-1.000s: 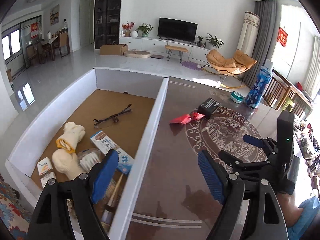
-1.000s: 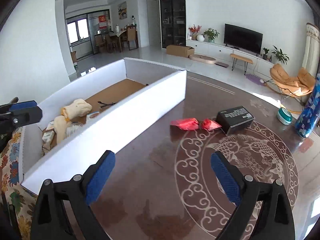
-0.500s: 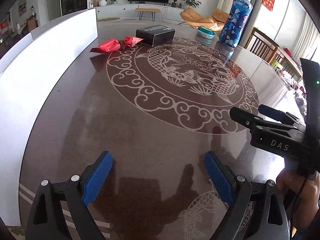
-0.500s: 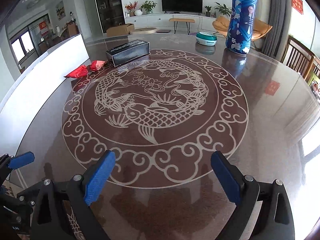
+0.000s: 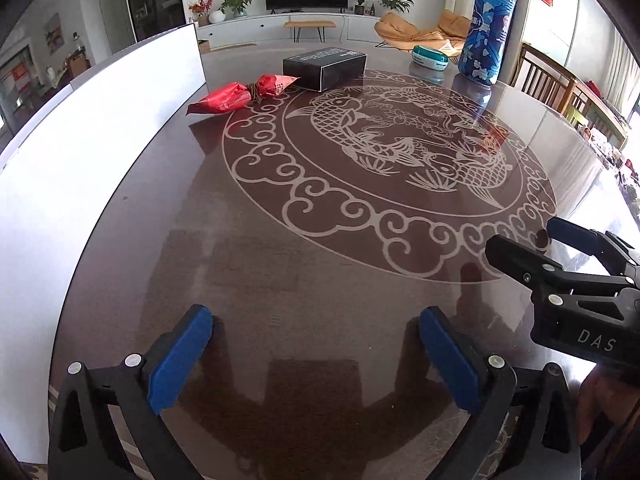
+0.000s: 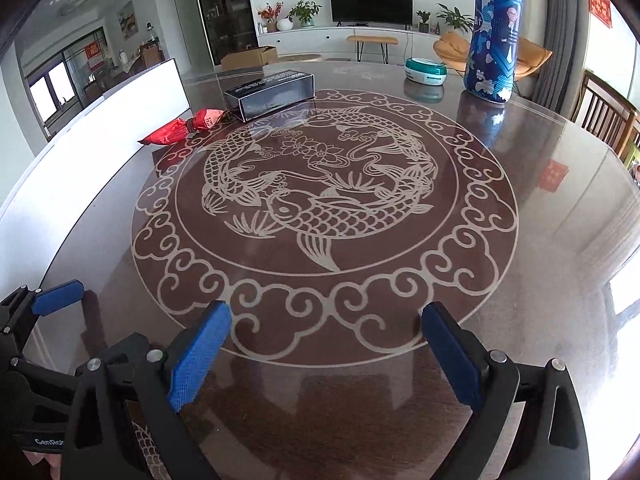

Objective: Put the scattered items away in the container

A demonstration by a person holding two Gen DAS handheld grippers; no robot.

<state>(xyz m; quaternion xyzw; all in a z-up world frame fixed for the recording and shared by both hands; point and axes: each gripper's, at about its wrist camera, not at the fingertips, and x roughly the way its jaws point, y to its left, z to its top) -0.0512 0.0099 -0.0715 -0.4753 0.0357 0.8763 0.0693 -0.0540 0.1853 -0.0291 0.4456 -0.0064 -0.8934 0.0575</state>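
Fingers of the left gripper [image 5: 316, 354]: spread wide and opening further, nothing between them, only bare worktop [image 5: 304, 264] beneath. Fingers of the right gripper [image 6: 326, 352]: also wide apart, empty, over the near edge of the fish pattern. The two grippers sit side by side at the near side of the worktop; each shows at the edge of the other's view.

Items left out: red packet [image 5: 242, 94], twisted in the middle, lying just beside the white box wall [image 5: 100, 128]. Black carton [image 5: 325, 67] right behind it, touching or nearly touching the packet's far end; cannot tell which. Further right, a teal tin [image 5: 430, 57] and a tall blue bottle [image 5: 486, 28], well apart from the packet. Whether the tin and bottle count as scatter is not clear.

The inside of the box is hidden from both views.

Step in hand, as judged: between items, both grippers empty and facing the remaining things. Nothing approached yet.

Next move calls for: a long reach across the worktop to the packet or carton. Packet is soft and low; grip at the twisted waist looks best. Carton is wide; fingers would need to straddle its short side. The left gripper is nearer the box wall, so it suits the packet.
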